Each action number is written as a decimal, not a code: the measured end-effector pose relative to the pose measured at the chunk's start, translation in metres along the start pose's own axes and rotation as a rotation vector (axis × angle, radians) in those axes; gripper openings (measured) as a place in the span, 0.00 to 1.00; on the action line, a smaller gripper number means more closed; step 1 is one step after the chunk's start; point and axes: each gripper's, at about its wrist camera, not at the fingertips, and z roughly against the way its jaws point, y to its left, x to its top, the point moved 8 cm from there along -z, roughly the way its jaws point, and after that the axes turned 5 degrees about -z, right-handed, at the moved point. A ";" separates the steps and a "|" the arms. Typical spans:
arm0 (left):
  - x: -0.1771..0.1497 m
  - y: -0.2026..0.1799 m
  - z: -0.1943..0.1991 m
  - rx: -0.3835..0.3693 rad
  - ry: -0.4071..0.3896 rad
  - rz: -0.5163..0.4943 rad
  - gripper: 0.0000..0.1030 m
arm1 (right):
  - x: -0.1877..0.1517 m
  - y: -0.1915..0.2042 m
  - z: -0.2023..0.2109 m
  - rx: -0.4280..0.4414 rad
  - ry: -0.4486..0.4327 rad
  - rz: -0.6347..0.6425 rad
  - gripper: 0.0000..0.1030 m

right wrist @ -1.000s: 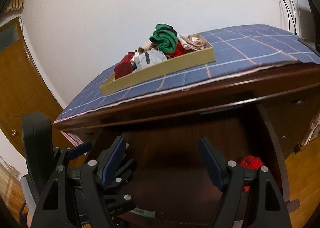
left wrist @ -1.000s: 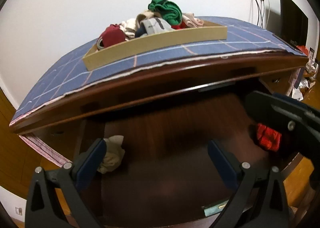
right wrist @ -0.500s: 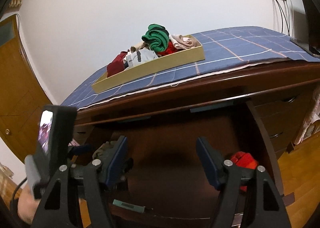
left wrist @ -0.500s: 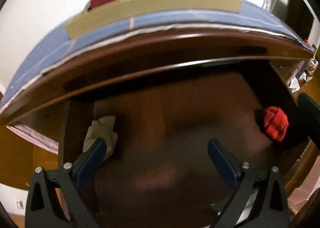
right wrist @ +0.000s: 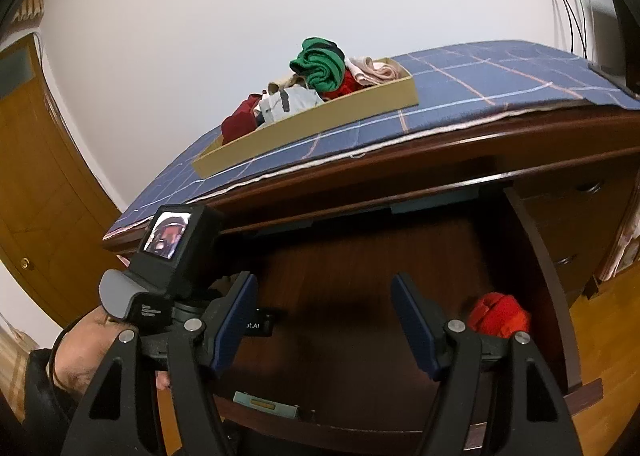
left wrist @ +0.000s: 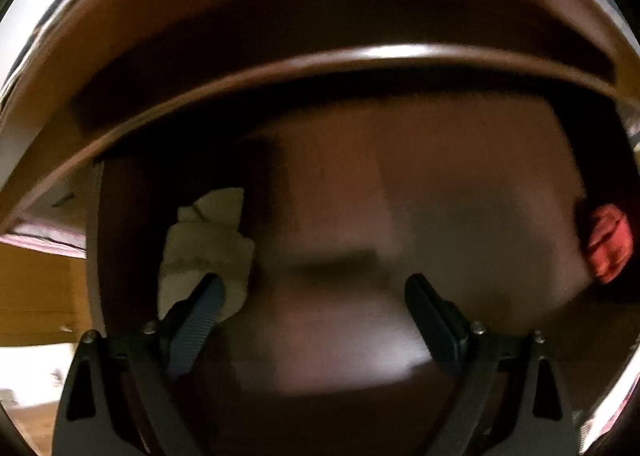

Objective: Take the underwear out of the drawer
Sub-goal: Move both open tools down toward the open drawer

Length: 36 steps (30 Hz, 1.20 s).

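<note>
From the left wrist camera, the left gripper [left wrist: 314, 300] points steeply down into the open drawer [left wrist: 360, 216] of the dark wooden dresser. Its jaws stand wide apart and have just been closing a little, with only bare drawer floor between them. A crumpled cream underwear [left wrist: 206, 244] lies in the drawer's left part, just beyond and around the tip of the left finger [left wrist: 196, 320]; whether the pad touches the cloth cannot be told through the blur. A red underwear [left wrist: 610, 242] lies far to the right, against the drawer's side, well apart from this gripper. That makes two garments in the drawer here: one cream, one red. The dresser's top edge arches overhead and hides whatever stands on it.

From the right wrist camera, the right gripper [right wrist: 324, 320] hangs over the same drawer [right wrist: 380, 264] with its jaws apart and nothing between them. The red underwear [right wrist: 500, 314] lies just beyond its right finger, near the drawer's right wall. The cream piece is hidden in this view behind the left gripper's body and its small screen [right wrist: 166, 234], held by the person's left hand [right wrist: 86, 348] at lower left. Only this view shows the dresser top: a blue checked cloth [right wrist: 480, 96] with one shallow cardboard tray [right wrist: 320, 124] on it, piled with garments, a green one [right wrist: 320, 64] uppermost. A wooden door [right wrist: 36, 184] stands at left.
</note>
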 end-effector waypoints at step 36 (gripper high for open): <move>-0.013 0.015 -0.017 0.020 0.034 -0.030 0.86 | 0.001 -0.005 0.009 -0.006 -0.035 -0.055 0.69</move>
